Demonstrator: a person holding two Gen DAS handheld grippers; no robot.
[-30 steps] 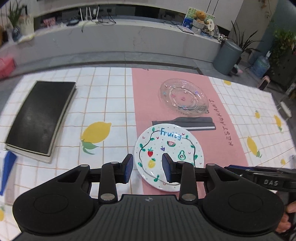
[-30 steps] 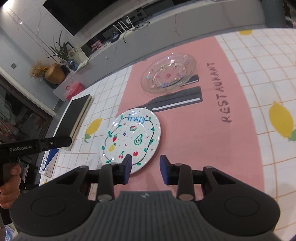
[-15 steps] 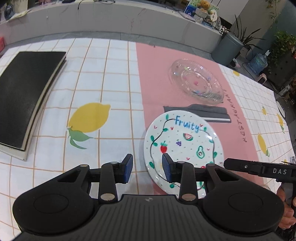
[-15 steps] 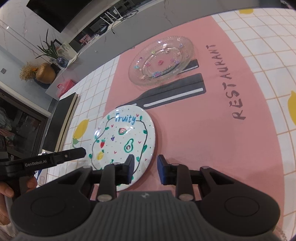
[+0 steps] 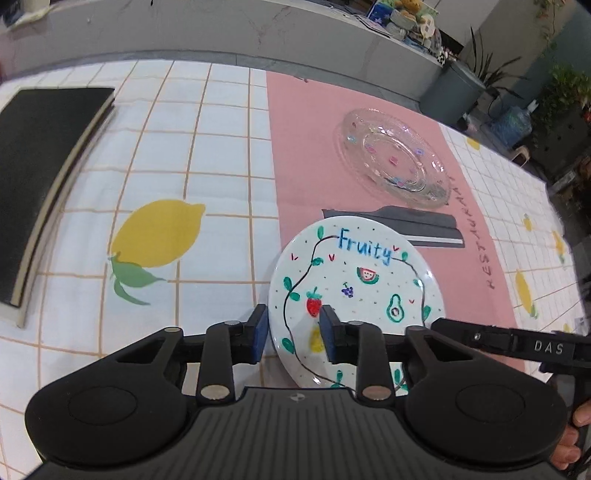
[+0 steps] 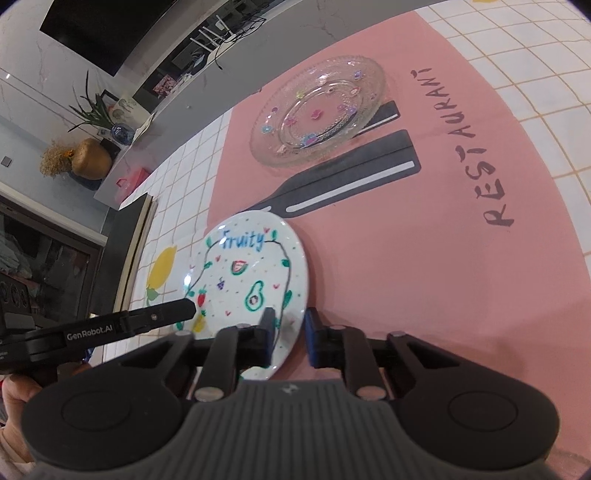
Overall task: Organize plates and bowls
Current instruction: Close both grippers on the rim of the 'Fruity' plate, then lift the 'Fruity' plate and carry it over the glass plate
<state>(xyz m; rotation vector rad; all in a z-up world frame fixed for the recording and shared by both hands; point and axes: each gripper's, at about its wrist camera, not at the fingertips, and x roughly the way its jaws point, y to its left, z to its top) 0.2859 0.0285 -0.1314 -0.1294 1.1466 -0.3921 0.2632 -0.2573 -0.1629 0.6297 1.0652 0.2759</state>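
A white plate (image 5: 354,280) painted with fruit and the word "Fruity" lies on the pink strip of the tablecloth, near me. My left gripper (image 5: 293,332) straddles its left rim, one pad outside the edge and one over the painted face. Its jaws are closing, and a gap still shows beside the rim. My right gripper (image 6: 290,328) is shut on the plate's (image 6: 251,273) near right rim. A clear glass plate (image 5: 395,162) with small coloured flowers sits farther back on the pink strip (image 6: 406,277).
A black board (image 5: 40,177) lies at the table's left. A knife shape (image 5: 417,225) is printed on the cloth between the two plates. Beyond the far edge run a grey counter (image 5: 221,33) and a round bin (image 5: 450,92).
Both grippers have sunk toward the Fruity plate and now straddle its rim. The right jaws have narrowed onto the rim; the left jaws have narrowed a little.
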